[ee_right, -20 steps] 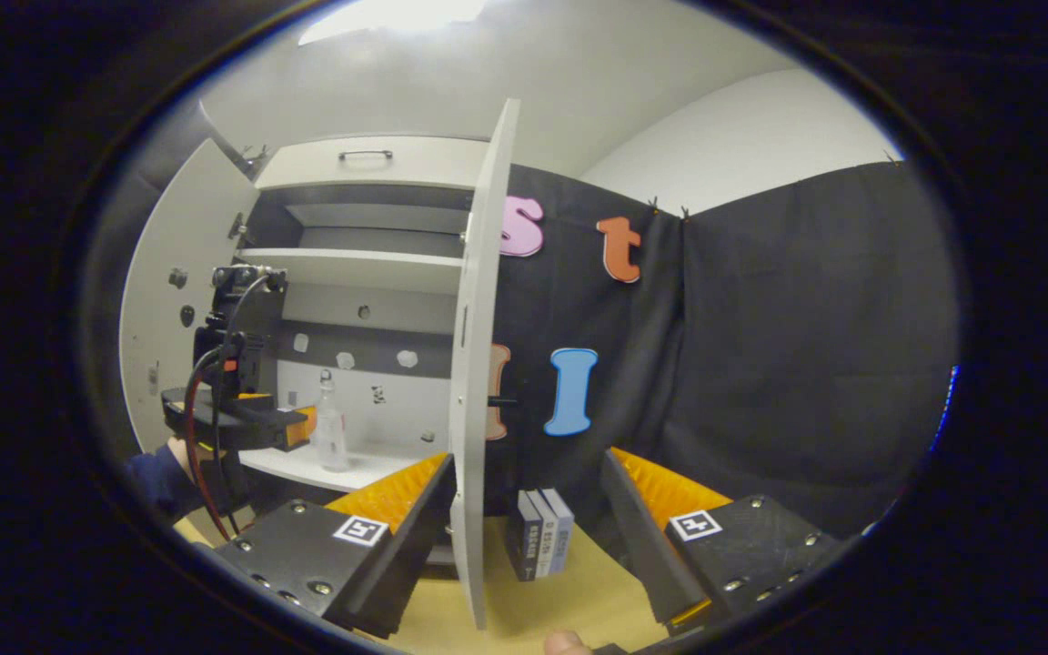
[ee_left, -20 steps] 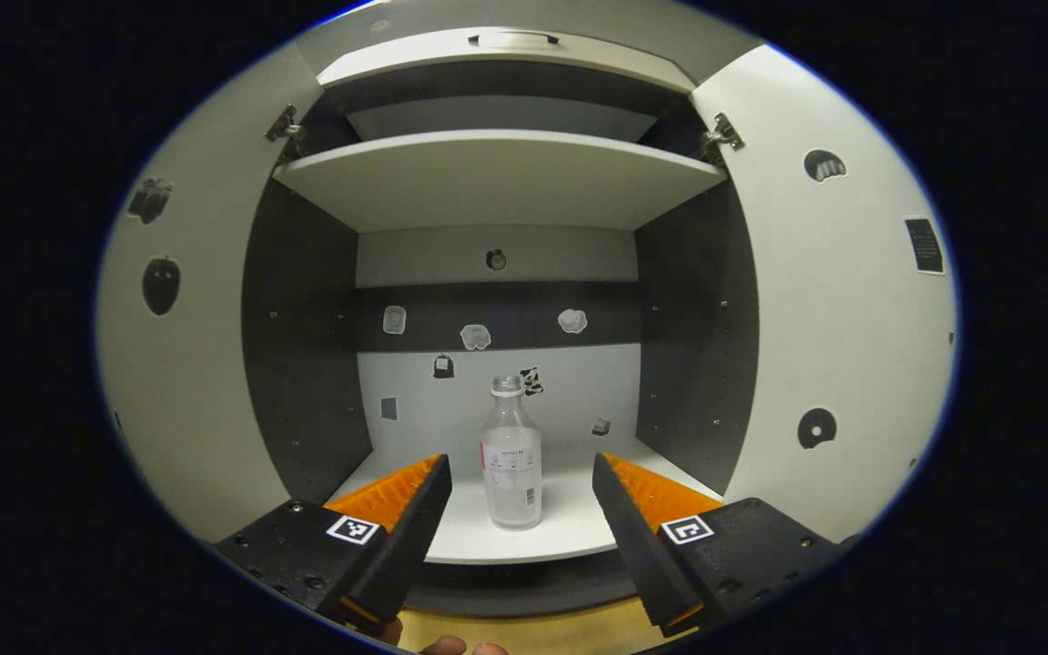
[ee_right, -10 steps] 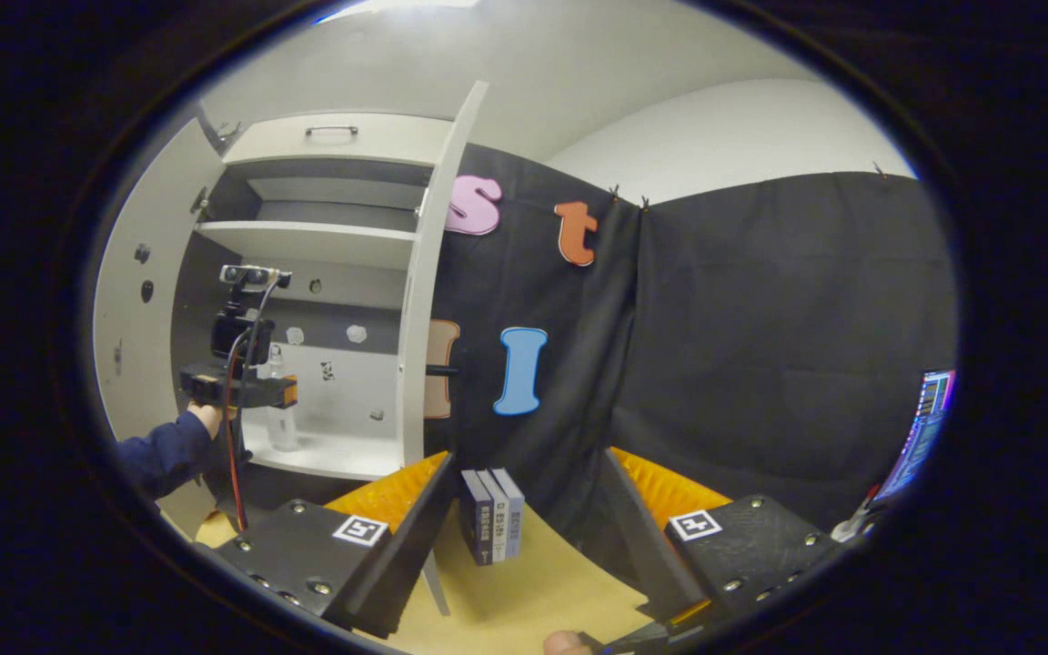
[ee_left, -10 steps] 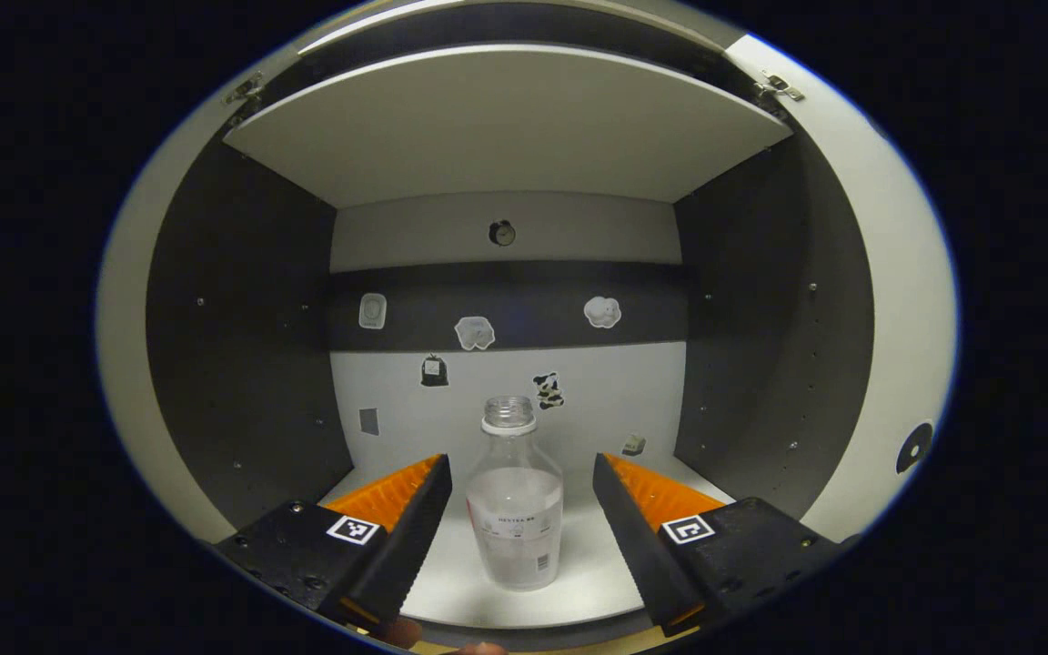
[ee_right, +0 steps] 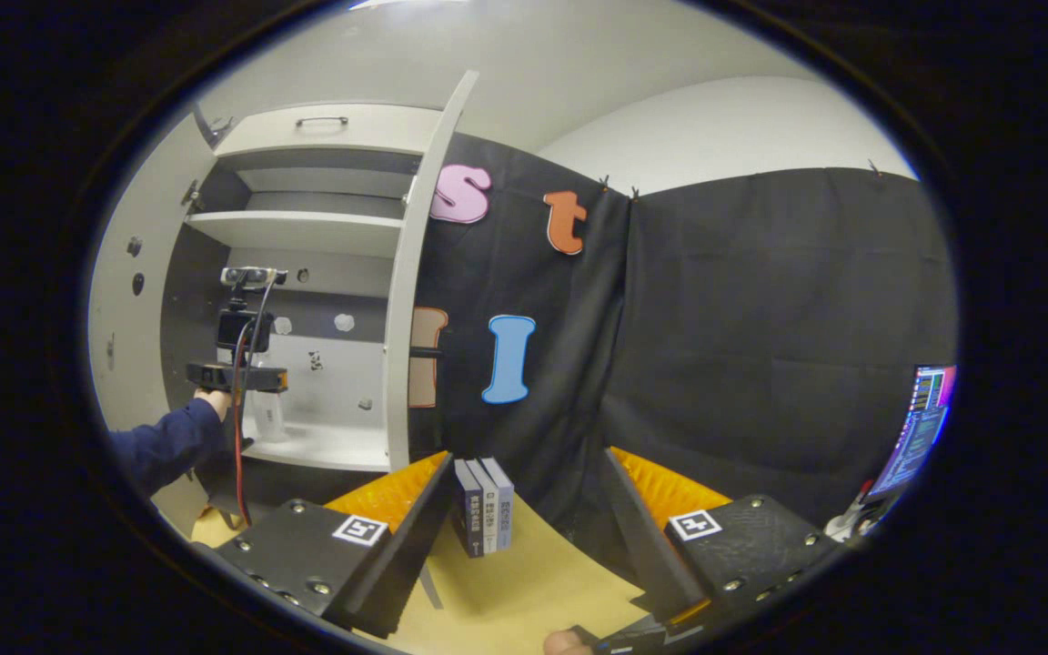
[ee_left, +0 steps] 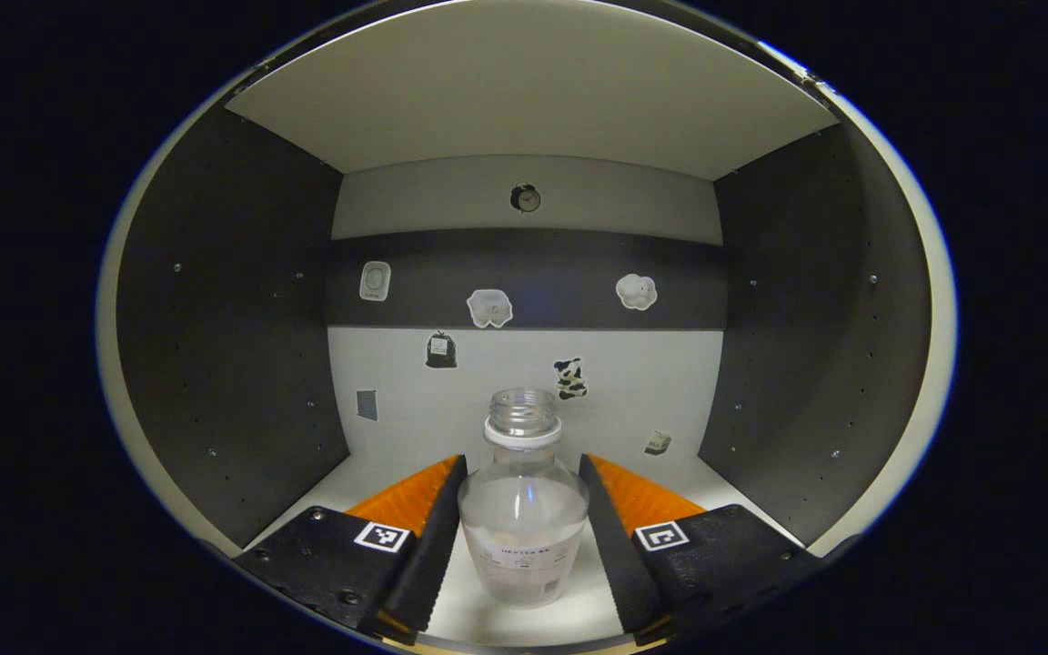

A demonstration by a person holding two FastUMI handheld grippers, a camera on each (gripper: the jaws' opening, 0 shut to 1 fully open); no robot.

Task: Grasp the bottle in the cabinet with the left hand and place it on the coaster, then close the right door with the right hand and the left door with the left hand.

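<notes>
A clear, uncapped bottle (ee_left: 524, 528) with a white label stands on the cabinet's bottom shelf (ee_left: 683, 473). My left gripper (ee_left: 521, 459) reaches into the cabinet, and both its fingers press against the bottle's sides. In the right gripper view the left gripper (ee_right: 237, 375) is held by a hand in a blue sleeve (ee_right: 165, 441), with the bottle (ee_right: 267, 420) just under it. Both cabinet doors stand open: the right door (ee_right: 401, 300) edge-on, the left door (ee_right: 119, 300) swung wide. My right gripper (ee_right: 529, 455) hangs open over the wooden table (ee_right: 533, 582), holding nothing.
Three upright books (ee_right: 485, 505) stand on the table beside the right door's lower edge. A lit monitor (ee_right: 920, 423) sits at the far right. Stickers dot the cabinet's back wall (ee_left: 524, 382), and an upper shelf (ee_left: 524, 91) caps the compartment.
My left gripper moved deeper into the cabinet until the bottle sat between its fingers, then the fingers narrowed onto it. The right gripper's view swung slightly to the right.
</notes>
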